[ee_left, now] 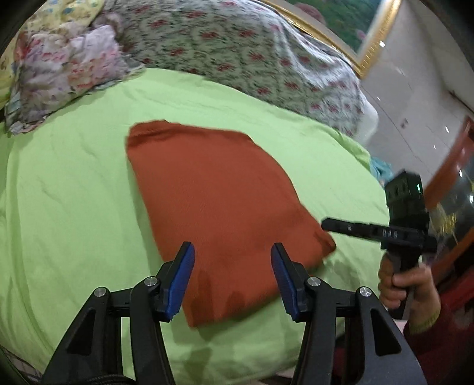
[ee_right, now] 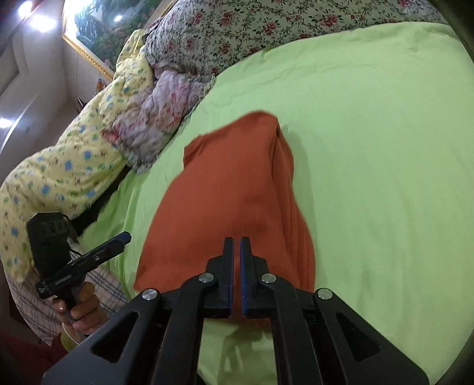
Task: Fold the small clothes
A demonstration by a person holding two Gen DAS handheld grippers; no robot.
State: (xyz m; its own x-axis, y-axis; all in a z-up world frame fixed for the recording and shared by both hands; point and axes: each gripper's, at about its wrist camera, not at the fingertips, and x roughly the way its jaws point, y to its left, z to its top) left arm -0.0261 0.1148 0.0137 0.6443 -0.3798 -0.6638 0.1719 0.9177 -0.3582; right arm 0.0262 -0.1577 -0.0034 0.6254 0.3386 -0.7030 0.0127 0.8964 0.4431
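One orange garment [ee_left: 219,201] lies folded into a flat packet on the light green sheet [ee_left: 74,192], directly in front of both tools. It is the only piece of clothing on the sheet.

The left gripper [ee_left: 233,277] hovers over the near edge of the garment; its two blue pads [ee_left: 177,284] stand wide apart with nothing between them. The right gripper [ee_right: 236,266] is above the near end of the same garment, its two fingers almost together, only a thin slit between them, and no cloth is caught there.

Beyond the garment, further from the tools, three bedding pieces are piled: one grey floral quilt [ee_left: 237,50], one pale pink floral pillow [ee_left: 62,74], and one yellow flowered blanket [ee_right: 80,154]. One gold-framed picture [ee_right: 97,26] hangs behind them.
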